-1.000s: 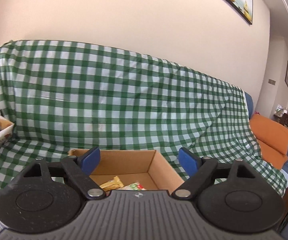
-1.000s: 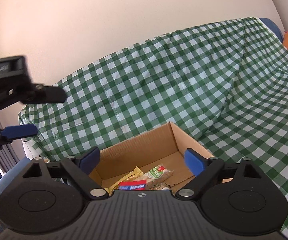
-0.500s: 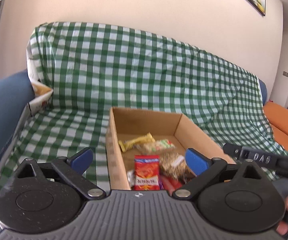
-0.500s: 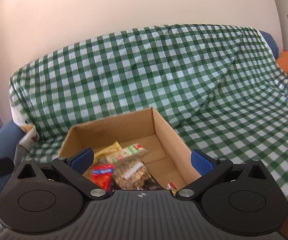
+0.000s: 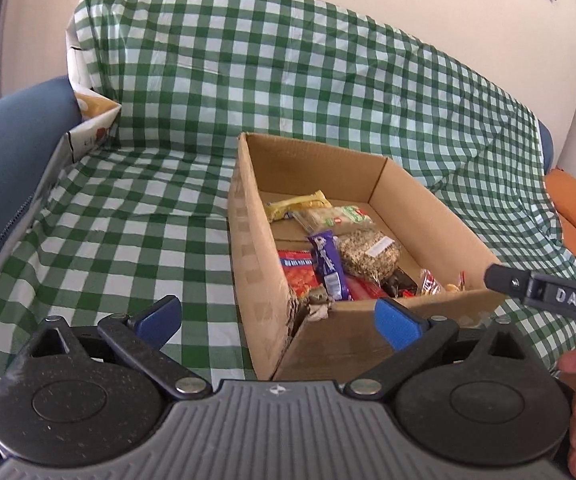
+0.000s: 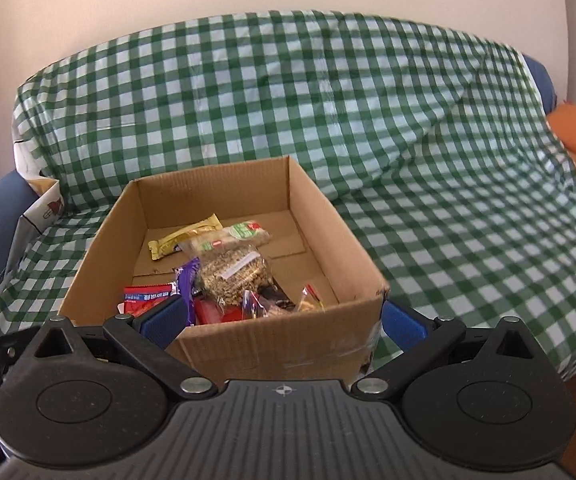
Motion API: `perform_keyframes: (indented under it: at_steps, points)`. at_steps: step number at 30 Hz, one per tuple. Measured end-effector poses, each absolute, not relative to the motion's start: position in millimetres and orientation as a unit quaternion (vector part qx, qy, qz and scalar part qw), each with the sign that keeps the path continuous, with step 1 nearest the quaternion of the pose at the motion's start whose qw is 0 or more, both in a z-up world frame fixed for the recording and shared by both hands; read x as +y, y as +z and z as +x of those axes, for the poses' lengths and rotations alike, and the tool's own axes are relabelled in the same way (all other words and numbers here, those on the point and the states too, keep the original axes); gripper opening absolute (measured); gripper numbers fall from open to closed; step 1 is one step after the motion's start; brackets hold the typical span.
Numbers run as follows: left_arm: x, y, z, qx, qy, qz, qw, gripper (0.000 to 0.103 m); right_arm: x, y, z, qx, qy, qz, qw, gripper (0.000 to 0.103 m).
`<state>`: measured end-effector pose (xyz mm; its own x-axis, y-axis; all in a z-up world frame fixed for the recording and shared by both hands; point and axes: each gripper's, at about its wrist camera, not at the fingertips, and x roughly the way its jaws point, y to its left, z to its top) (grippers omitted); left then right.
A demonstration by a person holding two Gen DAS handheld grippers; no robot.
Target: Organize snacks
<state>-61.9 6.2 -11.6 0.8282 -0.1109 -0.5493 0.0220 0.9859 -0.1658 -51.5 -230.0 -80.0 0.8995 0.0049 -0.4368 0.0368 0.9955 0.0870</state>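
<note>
On the far left of the left wrist view, a blue sofa arm [image 5: 12, 152] borders the green checked cloth [image 5: 128, 248] that covers the seat. Next comes the left gripper [image 5: 278, 322], its jaws having just been opening and now spread wide with nothing between them; its blue pads straddle the near left corner of the cardboard box [image 5: 256, 280] without touching it. Inside that box lie the snacks: a yellow wrapper [image 5: 297, 204] and a green-labelled bar [image 5: 339, 217] toward the back, a red packet [image 5: 299, 276], a purple bar [image 5: 327, 264] and a clear bag of grain snacks [image 5: 367, 254] nearer the front, the purple bar's long axis running away from the gripper. Rightmost, the right gripper [image 6: 284, 322] also has jaws that have just been opening, now fully apart and empty, framing the box's front wall [image 6: 280, 344].

The snacks lie ahead of and below both grippers, just over the near wall. Judging by the framing, the right gripper faces the pile more squarely, while the left sits off toward the corner. Both point forward and tilt moderately downward, so reaching a packet likely calls for going over the wall and dipping in.
</note>
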Motion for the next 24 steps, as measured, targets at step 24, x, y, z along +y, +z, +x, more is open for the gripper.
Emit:
perform_keyframes:
  at_steps: [24]
  points:
    - [-3.8, -25.4, -52.1, 0.274, -0.054, -0.064, 0.958, 0.103, -213.7, -86.0, -43.1, 0.216, 0.011, 0.004, 0.976, 0.102]
